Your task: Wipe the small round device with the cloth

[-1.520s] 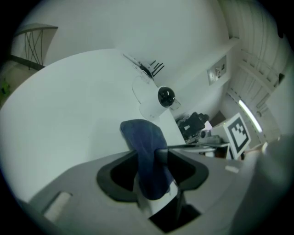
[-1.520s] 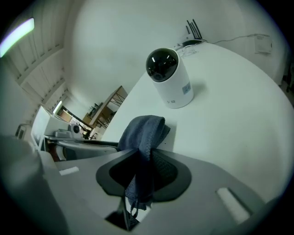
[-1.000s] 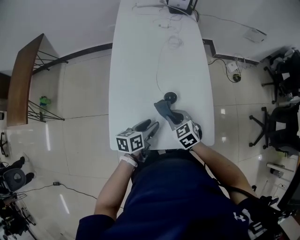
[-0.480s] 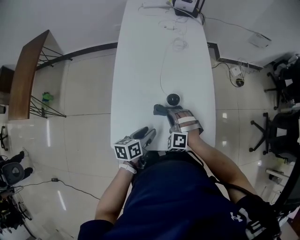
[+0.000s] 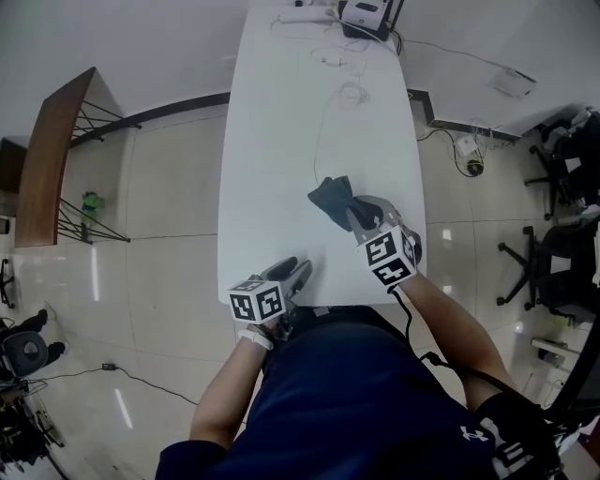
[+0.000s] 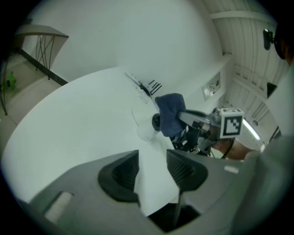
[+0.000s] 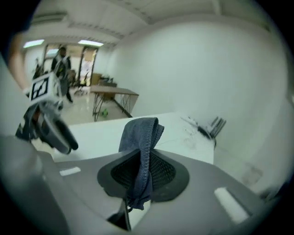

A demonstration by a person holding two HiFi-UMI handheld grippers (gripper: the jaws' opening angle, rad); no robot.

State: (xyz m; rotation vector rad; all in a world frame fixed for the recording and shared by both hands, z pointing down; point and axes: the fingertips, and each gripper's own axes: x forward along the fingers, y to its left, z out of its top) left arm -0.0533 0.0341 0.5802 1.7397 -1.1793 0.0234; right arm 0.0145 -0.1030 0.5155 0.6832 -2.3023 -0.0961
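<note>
My right gripper [image 5: 354, 214] is shut on a dark blue cloth [image 5: 331, 198], which hangs over the middle of the white table [image 5: 272, 141]. The head view does not show the small round device; the cloth covers that spot. In the left gripper view a dark round edge of the device [image 6: 156, 121] peeks out beside the cloth [image 6: 171, 112]. Between the right jaws the cloth [image 7: 140, 133] is pinched and stands up in a fold. My left gripper [image 5: 302, 270] rests near the table's front edge, its jaws closing with nothing between them [image 6: 152, 172].
A thin cable [image 5: 319, 131] runs from the device up the table to boxes and coiled wires [image 5: 361, 14] at the far end. A wooden side table [image 5: 52, 150] stands on the left, office chairs [image 5: 562, 234] on the right.
The right gripper has carried the cloth forward and up over the device, which showed bare half a second ago. The left gripper has hardly moved.
</note>
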